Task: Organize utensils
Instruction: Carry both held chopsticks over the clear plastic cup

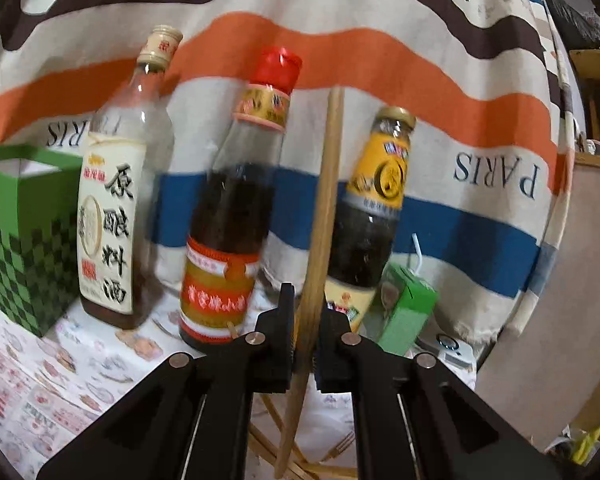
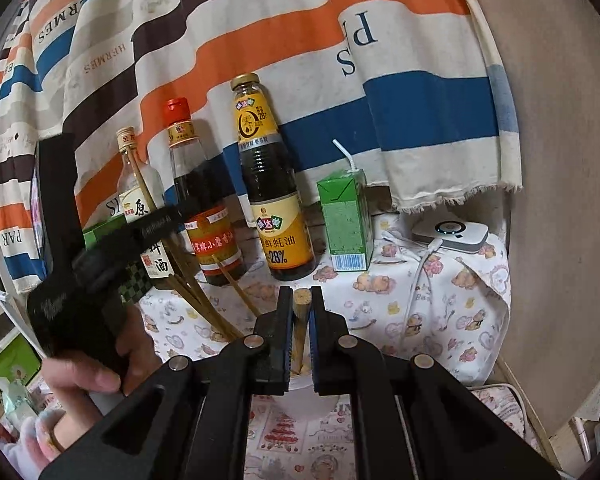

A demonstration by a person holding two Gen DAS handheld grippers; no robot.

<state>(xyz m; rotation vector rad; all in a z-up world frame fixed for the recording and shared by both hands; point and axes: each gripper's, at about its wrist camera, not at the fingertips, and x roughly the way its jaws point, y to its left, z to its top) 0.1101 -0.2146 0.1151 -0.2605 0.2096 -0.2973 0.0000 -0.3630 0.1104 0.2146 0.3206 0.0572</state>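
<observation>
So both grippers were clamped on chopsticks here. The left gripper (image 1: 305, 322) pinched one wooden chopstick (image 1: 327, 200) that stood nearly upright in front of the sauce bottles (image 1: 228, 216), and the right gripper (image 2: 301, 310) squeezed the blunt end of another chopstick (image 2: 301, 308). More loose chopsticks (image 2: 198, 300) leaned near the bottles on the patterned surface (image 2: 440, 304), next to a green juice carton (image 2: 346, 220).
</observation>
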